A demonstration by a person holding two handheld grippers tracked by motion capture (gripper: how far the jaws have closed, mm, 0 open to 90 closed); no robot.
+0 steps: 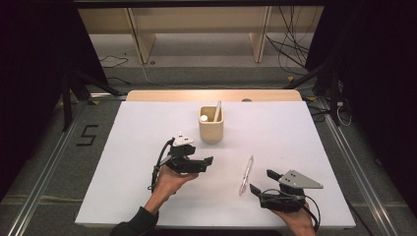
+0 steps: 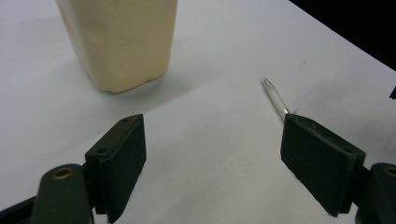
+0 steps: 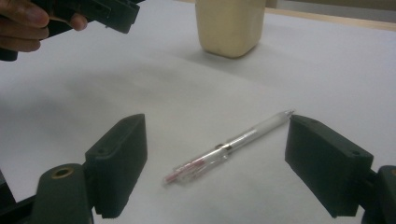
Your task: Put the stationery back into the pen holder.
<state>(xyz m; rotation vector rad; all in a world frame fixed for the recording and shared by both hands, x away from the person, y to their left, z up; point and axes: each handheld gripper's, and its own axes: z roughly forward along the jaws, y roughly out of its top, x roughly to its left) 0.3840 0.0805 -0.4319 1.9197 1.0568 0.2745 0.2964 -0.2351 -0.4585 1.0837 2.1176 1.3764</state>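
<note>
White tabletop [image 1: 147, 147] w/ clear pen [image 1: 246, 175] lying flat betw. left gripper [image 1: 210, 164] & right gripper [image 1: 263, 182], both jaws apart, grey floor [image 1: 39, 162] around.

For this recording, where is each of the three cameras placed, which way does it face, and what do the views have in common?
High view: fixed above the person's side, looking forward and down on the white table; forearms, left gripper and right gripper show.
Left gripper view: rides the left gripper, facing the cream square pen holder; its open black jaws show.
Right gripper view: rides the right gripper, facing the clear plastic pen lying flat between its open jaws; the left hand shows.
Shared: all three show the pen and the holder.
</note>
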